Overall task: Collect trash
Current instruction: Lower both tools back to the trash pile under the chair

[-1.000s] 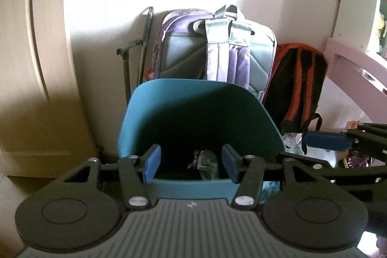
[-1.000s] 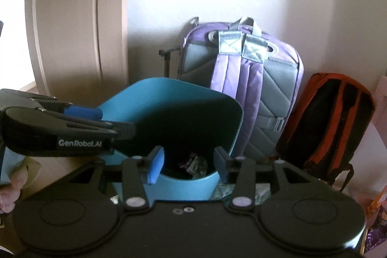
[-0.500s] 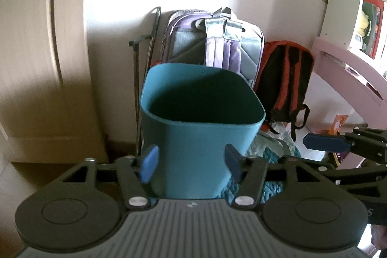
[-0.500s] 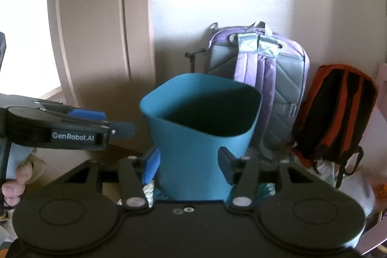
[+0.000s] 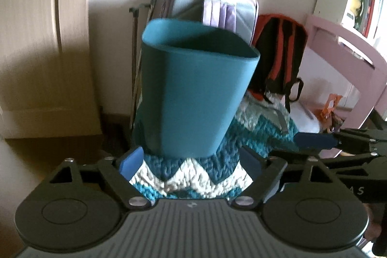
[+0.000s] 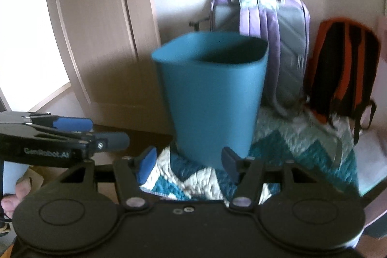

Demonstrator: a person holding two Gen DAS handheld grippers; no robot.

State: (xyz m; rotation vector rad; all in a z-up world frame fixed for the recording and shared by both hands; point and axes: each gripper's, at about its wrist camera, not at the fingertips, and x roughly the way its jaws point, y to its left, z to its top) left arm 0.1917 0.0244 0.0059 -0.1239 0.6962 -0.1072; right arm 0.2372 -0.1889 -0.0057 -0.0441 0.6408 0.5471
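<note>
Two grippers, left gripper [image 5: 191,162] and right gripper [image 6: 187,160], have fingers spread wide, holding nothing. Just beyond both sets of fingers, a teal trash bin [image 5: 193,98] stands on a zigzag-patterned rug [image 5: 193,175]. Behind the bin, a purple backpack [image 6: 273,45] and an orange backpack [image 6: 343,69] lean against the wall.

bin [image 5: 193,98] interior: hidden | purple backpack [image 6: 285,45]: blurred, part-hidden | door [image 5: 36,28]: cut off
</note>
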